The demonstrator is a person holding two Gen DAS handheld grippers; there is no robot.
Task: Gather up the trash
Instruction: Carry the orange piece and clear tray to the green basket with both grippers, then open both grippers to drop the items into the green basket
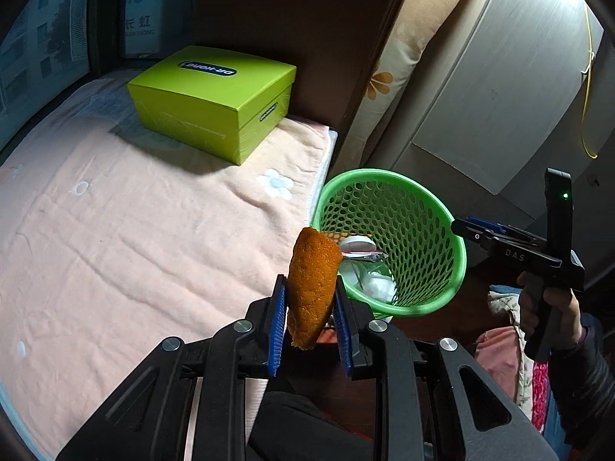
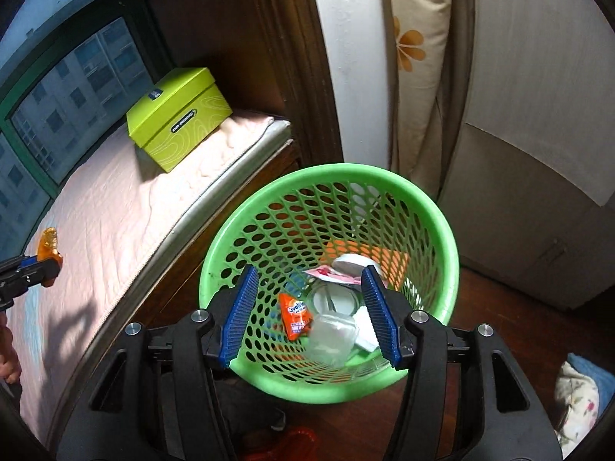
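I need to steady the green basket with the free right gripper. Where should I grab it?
Take the green basket's solid rim on the near side, coming from above: the right gripper hangs open over it. The wall is perforated mesh. Keep off the bed side, where the left gripper holds orange peel.

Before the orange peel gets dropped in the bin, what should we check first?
1. Left gripper holds the orange peel firmly: ok.
2. Peel is over the green bin: not ok, it is above the pink bed cover beside the rim.
3. Bin has room: ok, only a few wrappers at the bottom.
4. Right gripper is out of the way: not ok, open over the bin mouth.
5. Bin stands steady: cannot tell.
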